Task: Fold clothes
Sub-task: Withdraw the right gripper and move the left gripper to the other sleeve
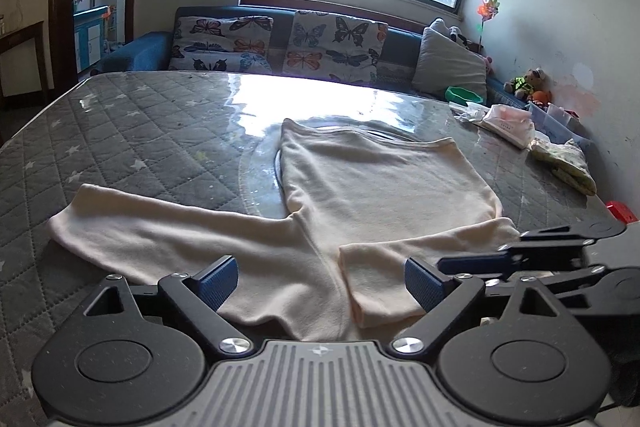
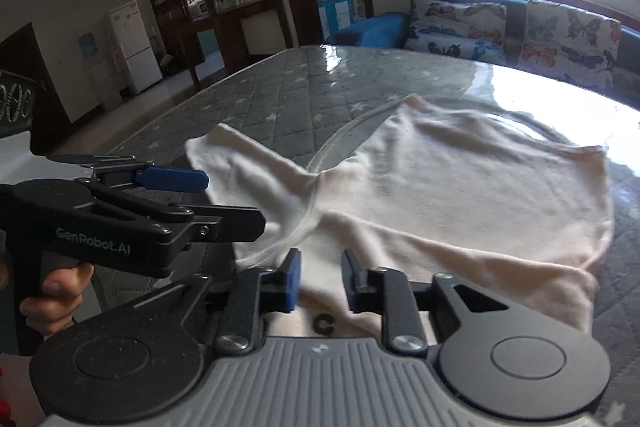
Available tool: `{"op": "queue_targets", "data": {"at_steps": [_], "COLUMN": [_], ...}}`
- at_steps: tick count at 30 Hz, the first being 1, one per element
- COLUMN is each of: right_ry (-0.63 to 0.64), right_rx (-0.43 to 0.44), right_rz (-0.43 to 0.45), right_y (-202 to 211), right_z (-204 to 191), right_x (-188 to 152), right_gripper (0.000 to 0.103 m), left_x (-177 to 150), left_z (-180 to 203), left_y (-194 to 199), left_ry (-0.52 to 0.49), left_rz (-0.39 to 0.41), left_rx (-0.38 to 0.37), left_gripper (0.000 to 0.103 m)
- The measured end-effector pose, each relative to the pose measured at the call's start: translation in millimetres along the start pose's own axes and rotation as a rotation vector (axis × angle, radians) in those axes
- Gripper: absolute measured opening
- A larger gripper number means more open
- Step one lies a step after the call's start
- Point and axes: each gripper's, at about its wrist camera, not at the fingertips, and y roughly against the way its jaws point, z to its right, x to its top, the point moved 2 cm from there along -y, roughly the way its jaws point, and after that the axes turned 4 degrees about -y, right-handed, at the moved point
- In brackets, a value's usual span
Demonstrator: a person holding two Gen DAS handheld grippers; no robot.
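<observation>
**One sleeve folded in, one still to go**

A cream long-sleeved knit top point(image 1: 384, 183) lies flat on the grey quilted tabletop point(image 1: 132, 131), which has a glossy clear cover and small white stars. Its hem points toward the blue sofa with butterfly-print cushions point(image 1: 280, 39) under the window; its collar end is nearest the cameras. The right sleeve point(image 1: 384, 279) looks already folded across the lower body, its cuff lying on the chest. The left sleeve point(image 1: 160, 231) is spread straight out to the side, unfolded. By that reading the task is at an early stage: the second sleeve and the body folds remain.

The left gripper point(image 1: 320, 279) hovers just above the shoulder area with its blue-padded fingers spread wide and nothing between them. The right gripper point(image 2: 320, 279) hangs close over the collar end, its fingers apart by a narrower gap, also holding nothing.

The collar itself is cut off behind the gripper bodies in both views, so its lie cannot be told. A small dark C-shaped mark point(image 2: 323, 325) on the cloth near the right gripper is too small to identify. Window glare washes out the far tabletop, and the clutter of bags and boxes point(image 1: 532, 131) at the right edge is hard to make out.
</observation>
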Motion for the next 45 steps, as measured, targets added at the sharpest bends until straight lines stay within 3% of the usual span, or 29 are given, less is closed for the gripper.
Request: {"op": "queue_targets", "data": {"at_steps": [7,15,21,28,39,41,43,45], "right_ry": [-0.037,-0.117,-0.090,-0.095,-0.098,-0.092,-0.087,-0.083], "right_rx": [-0.134,-0.210,-0.220,-0.236,-0.277,-0.275,-0.275,-0.278], "right_rz": [-0.006,-0.036,-0.010,0.032,0.003,0.008,0.007,-0.003], "right_y": [23.4,30.6,38.6,27.9,12.1,14.0,13.7,10.6], "right_z": [47.1,88.1,83.8,87.8,97.2,93.9,91.3,90.5], "right_x": [-9.1,-34.7,-26.0,-7.6,-15.2,-14.3,-14.6,-16.6], "right_gripper": [0.025,0.025,0.024,0.024,0.025,0.027,0.037,0.038], "left_x": [2.8,4.5,6.8,10.9,5.1,3.6,2.3,2.0], "left_z": [21.5,44.5,51.3,60.9,68.1,67.2,64.6,60.9], "left_y": [-13.8,-27.6,-32.8,-42.7,-68.6,-71.1,-71.4,-69.2], "left_ry": [-0.036,-0.083,-0.096,-0.119,-0.132,-0.129,-0.120,-0.109], "left_rz": [-0.029,-0.058,-0.063,-0.063,-0.121,-0.129,-0.130,-0.130], "left_rx": [-0.028,-0.048,-0.058,-0.068,-0.076,-0.074,-0.069,-0.065], "left_gripper": [0.092,0.091,0.090,0.081,0.077,0.077,0.078,0.079]}}
